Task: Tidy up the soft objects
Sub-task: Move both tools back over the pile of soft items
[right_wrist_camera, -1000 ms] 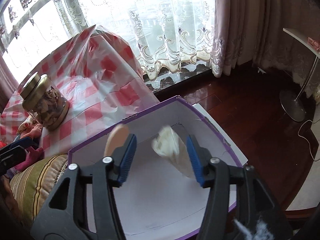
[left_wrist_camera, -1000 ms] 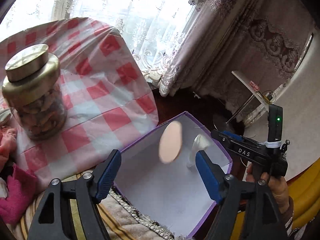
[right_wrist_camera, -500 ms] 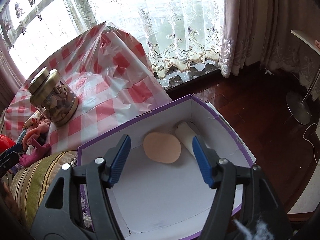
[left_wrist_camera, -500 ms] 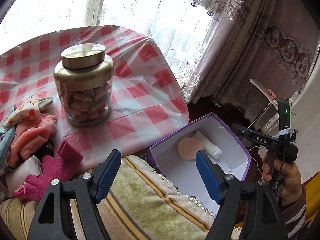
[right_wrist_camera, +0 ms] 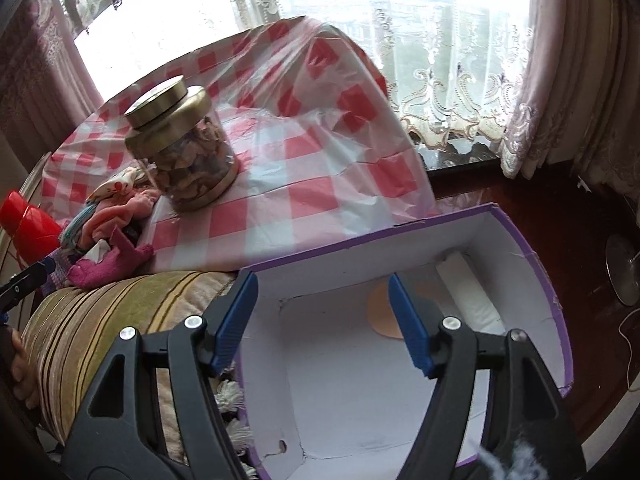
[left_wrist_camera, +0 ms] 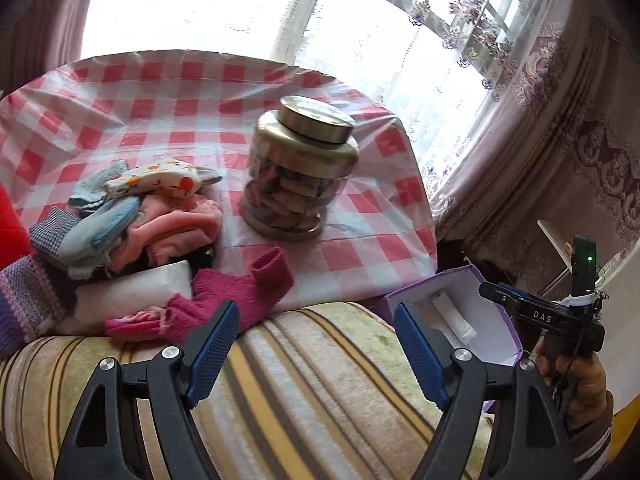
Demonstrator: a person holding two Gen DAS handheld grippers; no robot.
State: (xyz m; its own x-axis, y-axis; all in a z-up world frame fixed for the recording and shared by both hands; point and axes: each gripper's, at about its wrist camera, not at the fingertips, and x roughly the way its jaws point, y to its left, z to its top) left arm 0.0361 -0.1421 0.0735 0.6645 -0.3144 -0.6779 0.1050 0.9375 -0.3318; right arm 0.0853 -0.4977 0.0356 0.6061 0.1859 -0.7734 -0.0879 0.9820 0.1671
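- Now the left gripper [left_wrist_camera: 316,342] hangs over a striped cushion [left_wrist_camera: 320,392], and its two blue pads stand wide apart with nothing between them.
- Just past the cushion sits a heap of soft things [left_wrist_camera: 132,236] on a red and white checked cloth [left_wrist_camera: 192,92] — a dark pink sock [left_wrist_camera: 244,288] lies nearest to the left gripper, at the edge of the heap.
- On the heap rest a pale blue sock [left_wrist_camera: 104,228], some light pink cloth [left_wrist_camera: 180,224] and a small flowered piece [left_wrist_camera: 160,178] on top.
- A white folded thing [left_wrist_camera: 132,292] lies at the front of the heap, beside the dark pink sock.
- Beside the heap stands a glass jar [left_wrist_camera: 300,176] with a gold lid, upright on the cloth.
- The right gripper [right_wrist_camera: 322,320] points down into a purple box [right_wrist_camera: 536,264] that is white inside — its jaws have just been opening, and nothing is between them.
- In the far corner of the box lie a round peach pad [right_wrist_camera: 380,312], flat on the floor, and a white roll [right_wrist_camera: 468,288] by the wall.
- The box sits just beside the cushion, lower than the checked cloth.
- In the left wrist view a hand [left_wrist_camera: 572,376] holds the right gripper near the box.
- Something red [right_wrist_camera: 28,224] sits at the left edge, next to the heap.
- Lace curtains [right_wrist_camera: 440,60] hang at the bright window behind.
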